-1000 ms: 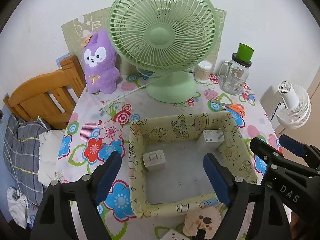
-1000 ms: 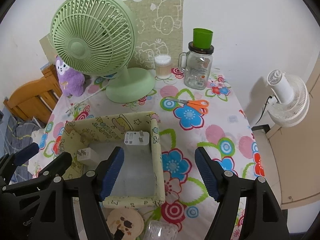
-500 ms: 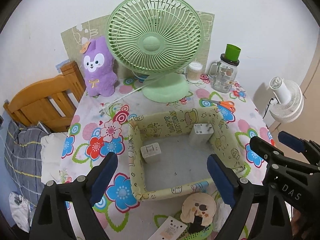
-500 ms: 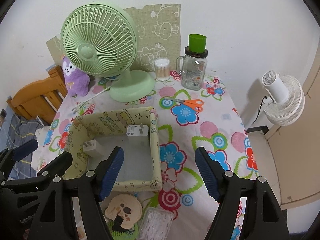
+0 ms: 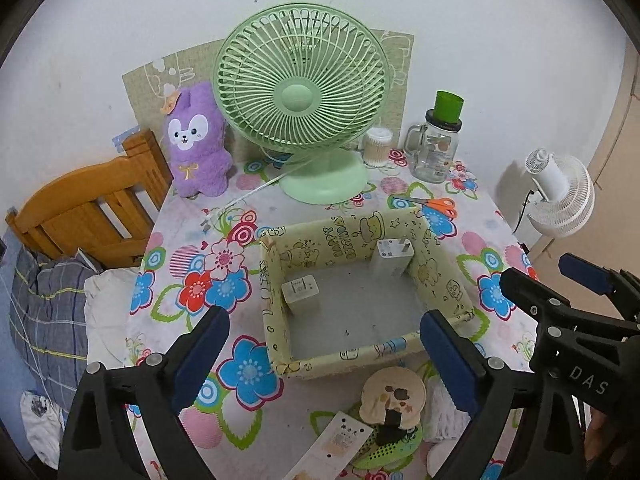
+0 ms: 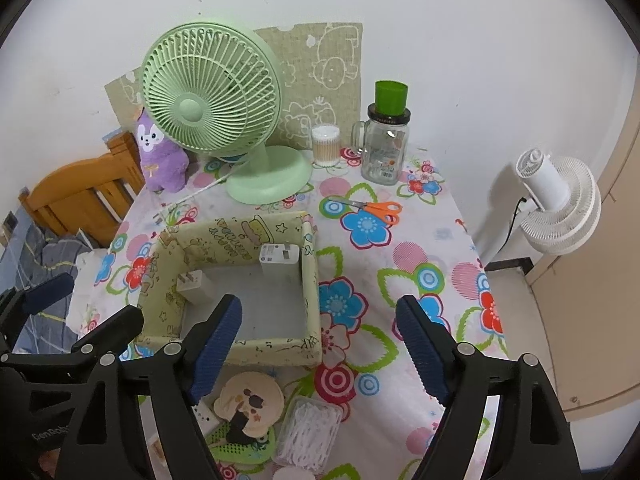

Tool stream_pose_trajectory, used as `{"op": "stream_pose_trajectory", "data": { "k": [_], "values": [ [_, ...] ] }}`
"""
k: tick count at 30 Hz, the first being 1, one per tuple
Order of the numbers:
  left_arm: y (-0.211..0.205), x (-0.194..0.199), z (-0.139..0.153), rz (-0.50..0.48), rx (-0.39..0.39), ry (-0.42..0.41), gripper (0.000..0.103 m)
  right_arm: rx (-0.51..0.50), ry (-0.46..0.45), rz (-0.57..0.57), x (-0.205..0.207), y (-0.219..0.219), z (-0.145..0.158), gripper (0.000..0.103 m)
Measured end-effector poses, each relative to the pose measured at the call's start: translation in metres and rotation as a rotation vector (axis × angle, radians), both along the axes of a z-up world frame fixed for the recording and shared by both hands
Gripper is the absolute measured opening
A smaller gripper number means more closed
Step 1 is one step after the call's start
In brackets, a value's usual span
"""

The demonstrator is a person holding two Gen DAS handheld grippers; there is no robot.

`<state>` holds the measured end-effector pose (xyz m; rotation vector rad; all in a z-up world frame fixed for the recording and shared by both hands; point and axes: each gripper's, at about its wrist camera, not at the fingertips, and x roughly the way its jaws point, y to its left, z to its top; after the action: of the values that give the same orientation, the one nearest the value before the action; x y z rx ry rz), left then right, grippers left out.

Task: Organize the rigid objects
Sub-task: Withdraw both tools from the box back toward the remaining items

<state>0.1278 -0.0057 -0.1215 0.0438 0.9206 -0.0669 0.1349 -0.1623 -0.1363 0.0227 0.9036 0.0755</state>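
Note:
A yellow cartoon-print open box [image 5: 440, 280] [image 6: 310, 272] sits mid-table. Two white plug adapters stand inside it: one at the far right corner [image 5: 394, 258] [image 6: 279, 259], one by the left wall [image 5: 300, 294] [image 6: 196, 286]. My left gripper [image 5: 324, 356] is open and empty, held above the box's near edge. My right gripper [image 6: 320, 340] is open and empty, above the box's near right corner. Near the front edge lie a round cartoon fan [image 5: 394, 396] [image 6: 250, 404], a clear box of white picks [image 6: 308, 432] and a white card [image 5: 336, 444].
A green desk fan [image 5: 304, 100] [image 6: 212, 108], purple plush [image 5: 196, 144], cotton-swab jar [image 6: 326, 146], glass mug jar with a green cup [image 6: 386, 148] and orange scissors [image 6: 374, 208] stand at the back. A wooden chair [image 5: 88, 208] is at left, a white fan [image 6: 560, 200] at right.
Both grippers have pulled back and up from the box. More of the table's front edge and its small items has come into view. Nothing on the table has moved.

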Motion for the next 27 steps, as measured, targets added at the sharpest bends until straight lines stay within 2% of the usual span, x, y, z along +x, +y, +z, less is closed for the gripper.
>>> {"op": "stream_pose_trajectory", "data": {
  "k": [12,27],
  "values": [
    [0.004,-0.022,0.004,-0.015,-0.002,-0.015,0.101,0.007,-0.007,0.012,-0.02,0.001,0.006,0.087],
    [0.008,-0.048,0.005,-0.088,-0.013,-0.047,0.102,-0.012,-0.063,0.002,-0.05,0.007,0.012,0.088]
  ]
}}
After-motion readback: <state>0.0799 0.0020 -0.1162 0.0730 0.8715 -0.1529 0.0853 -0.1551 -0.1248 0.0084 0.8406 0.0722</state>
